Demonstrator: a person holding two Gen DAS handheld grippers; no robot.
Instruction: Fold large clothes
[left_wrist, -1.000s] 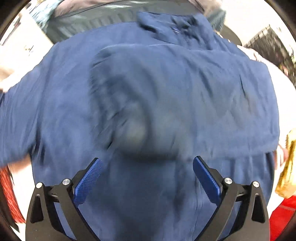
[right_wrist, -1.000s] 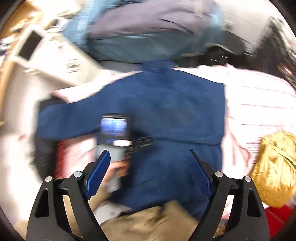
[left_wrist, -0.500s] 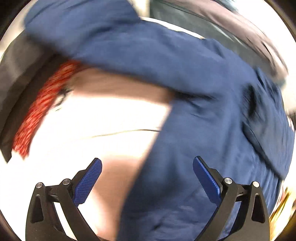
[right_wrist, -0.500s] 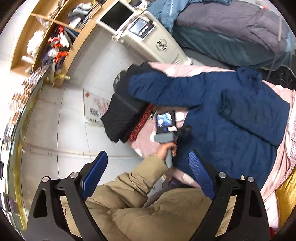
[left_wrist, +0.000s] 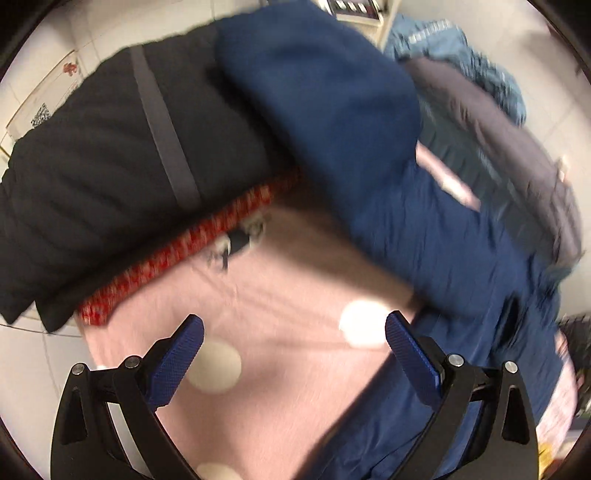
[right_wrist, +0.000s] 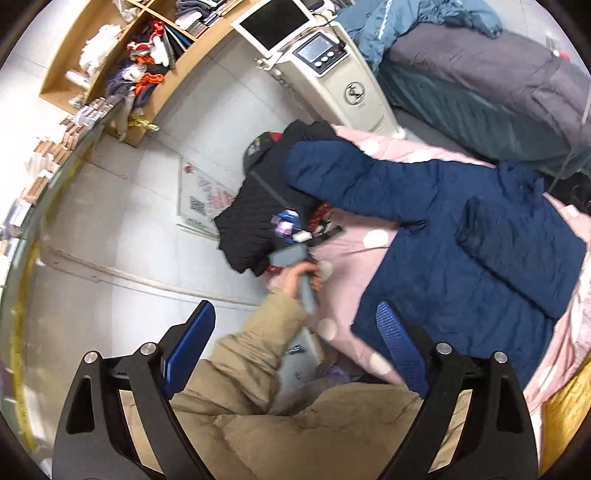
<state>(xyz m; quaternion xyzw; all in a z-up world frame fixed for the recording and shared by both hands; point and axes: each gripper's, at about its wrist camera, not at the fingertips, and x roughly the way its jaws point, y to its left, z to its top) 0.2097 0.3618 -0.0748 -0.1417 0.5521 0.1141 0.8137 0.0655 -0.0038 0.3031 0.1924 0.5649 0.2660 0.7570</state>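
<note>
quilted matt jacket (right_wrist: 461, 236); sheet (left_wrist: 280, 295) seemingly soft cloth.

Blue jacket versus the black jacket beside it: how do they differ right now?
The blue jacket lies spread flat across the pink blanket, one sleeve stretched out; the black jacket sits bunched at the blanket's edge. The blue sleeve overlaps the black jacket. The black one has a grey stripe; the blue is plain. Both look quilted.

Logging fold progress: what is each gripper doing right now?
Left gripper: open, holding nothing, over the pink sheet.
Right gripper: open, holding nothing.
</note>
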